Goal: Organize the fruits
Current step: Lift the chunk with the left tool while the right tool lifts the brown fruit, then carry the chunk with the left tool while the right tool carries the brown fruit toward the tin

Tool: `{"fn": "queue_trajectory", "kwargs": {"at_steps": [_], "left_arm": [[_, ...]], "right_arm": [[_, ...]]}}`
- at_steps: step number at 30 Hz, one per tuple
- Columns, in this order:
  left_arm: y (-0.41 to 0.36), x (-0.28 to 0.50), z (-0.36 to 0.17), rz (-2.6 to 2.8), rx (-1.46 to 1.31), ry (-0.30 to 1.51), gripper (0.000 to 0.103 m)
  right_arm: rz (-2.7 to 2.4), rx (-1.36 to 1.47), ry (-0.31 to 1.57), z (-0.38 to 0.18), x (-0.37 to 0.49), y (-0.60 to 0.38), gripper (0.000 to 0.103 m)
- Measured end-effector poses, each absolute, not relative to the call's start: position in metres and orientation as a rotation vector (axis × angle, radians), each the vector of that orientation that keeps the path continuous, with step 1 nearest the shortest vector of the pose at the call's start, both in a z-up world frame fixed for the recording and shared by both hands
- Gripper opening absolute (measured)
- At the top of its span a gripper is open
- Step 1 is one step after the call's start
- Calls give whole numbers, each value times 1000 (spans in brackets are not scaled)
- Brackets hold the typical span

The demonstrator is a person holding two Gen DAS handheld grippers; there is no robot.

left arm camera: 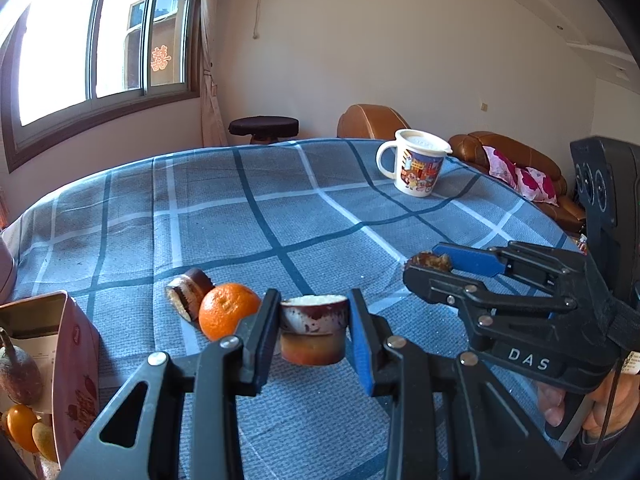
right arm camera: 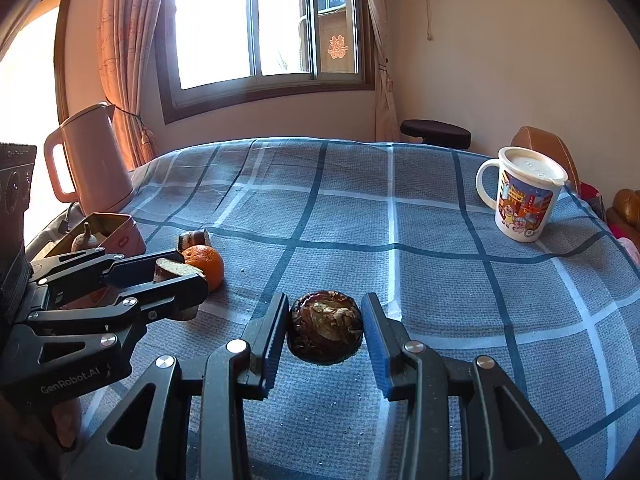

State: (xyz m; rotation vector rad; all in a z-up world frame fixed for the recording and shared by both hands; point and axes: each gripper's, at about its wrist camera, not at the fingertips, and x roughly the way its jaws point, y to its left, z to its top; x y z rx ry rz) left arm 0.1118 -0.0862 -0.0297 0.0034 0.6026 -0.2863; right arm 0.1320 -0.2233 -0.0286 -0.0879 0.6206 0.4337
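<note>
checked tablecloth (right arm camera: 440,280), near edge: left gripper (left arm camera: 314,326) clamps a cut fruit chunk (left arm camera: 313,330), right gripper (right arm camera: 325,330) pinches a dark round fruit (right arm camera: 325,327); soft flesh may crush or slip under squeeze.

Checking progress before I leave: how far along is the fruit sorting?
Done: some fruit sits in the pink box. In hand: left gripper clamps a cut brown fruit half; right gripper clamps a dark dried fruit. Left: round orange, another cut piece.
</note>
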Motion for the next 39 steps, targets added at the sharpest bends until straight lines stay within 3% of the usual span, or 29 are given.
{"fn": "queue_trajectory", "kwargs": {"at_steps": [39], "left_arm": [[-84, 87, -18, -247, 22, 455, 35]], "right_arm": [[473, -90, 429, -13, 102, -229, 40]]}}
